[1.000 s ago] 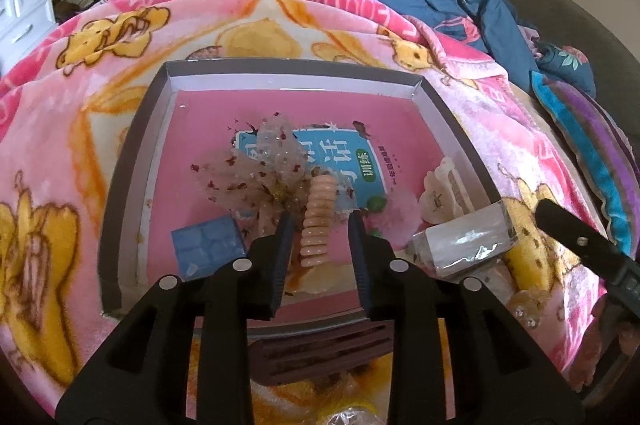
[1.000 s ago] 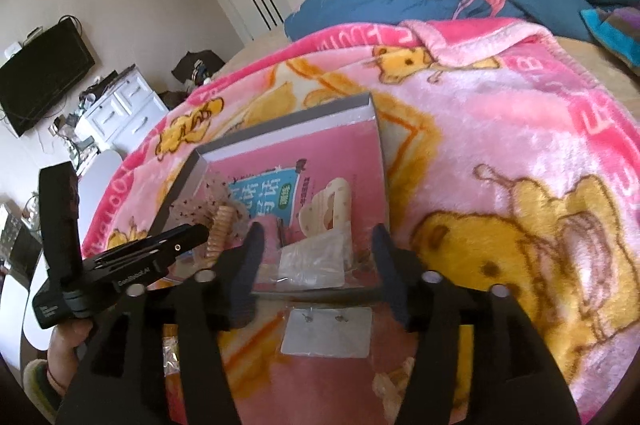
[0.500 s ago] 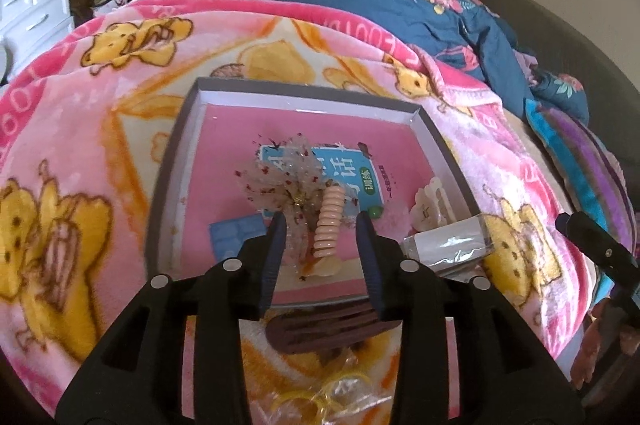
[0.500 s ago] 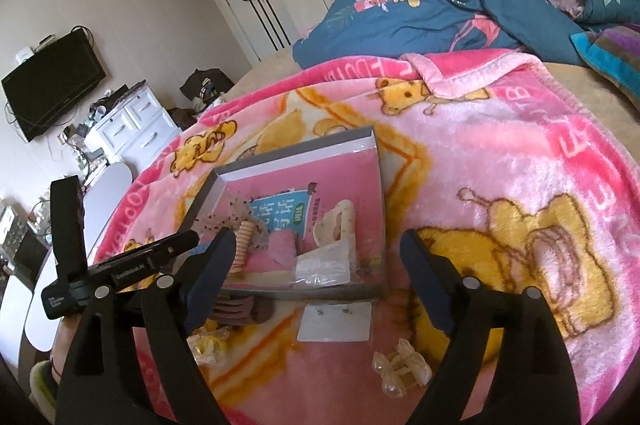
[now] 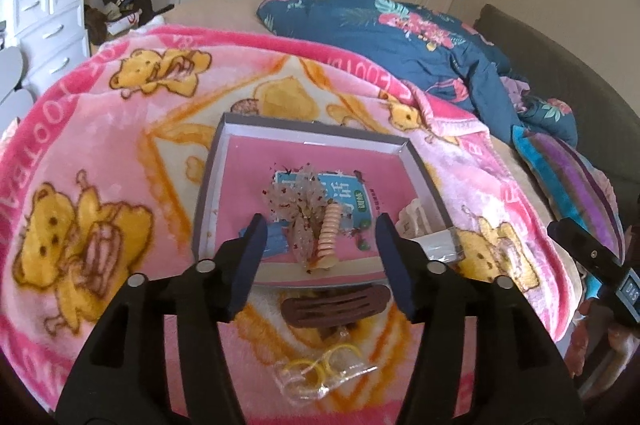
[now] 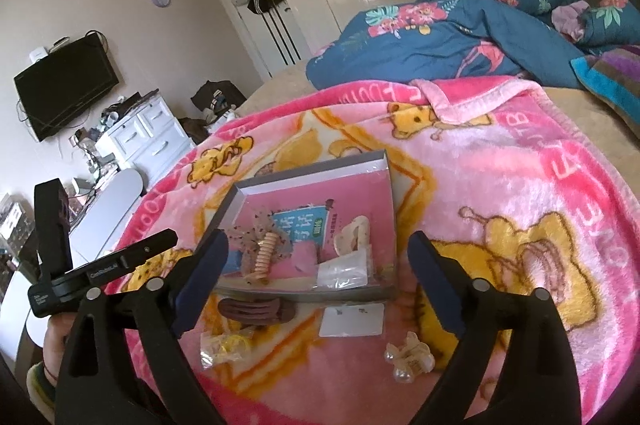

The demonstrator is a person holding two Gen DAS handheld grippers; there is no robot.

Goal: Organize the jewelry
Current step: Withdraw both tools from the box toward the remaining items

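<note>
Change: Both tools have drawn back and upward from the shallow grey cardboard box (image 5: 206, 201) since a second ago, leaving the peach ribbed spiral hair clip (image 5: 330, 235) and a clear plastic packet (image 6: 344, 269) lying inside it.
Left tool (image 5: 320, 257): empty, jaws about half spread and opening; the spiral clip shows between the tips but lies well beyond them, inside the box near its front wall.
Right tool (image 6: 316, 285): empty, jaws nearly at full spread and opening, hanging above the box's front edge; the clear packet lies in the box's front right corner.
Box contents: a speckled translucent mesh bow (image 5: 300, 201) beside the spiral clip, a cream claw clip (image 6: 352, 235) behind the packet; both tools apparently let go here to gather pieces in one place.
Outside the box: on the pink cartoon-bear blanket (image 5: 100, 153), just in front of the box, a brown ribbed hair clip (image 5: 336, 307), yellow bands in clear wrap (image 5: 320, 373), a white earring card (image 6: 352, 321) and a clear claw clip (image 6: 408, 361), likely the next pickups.
</note>
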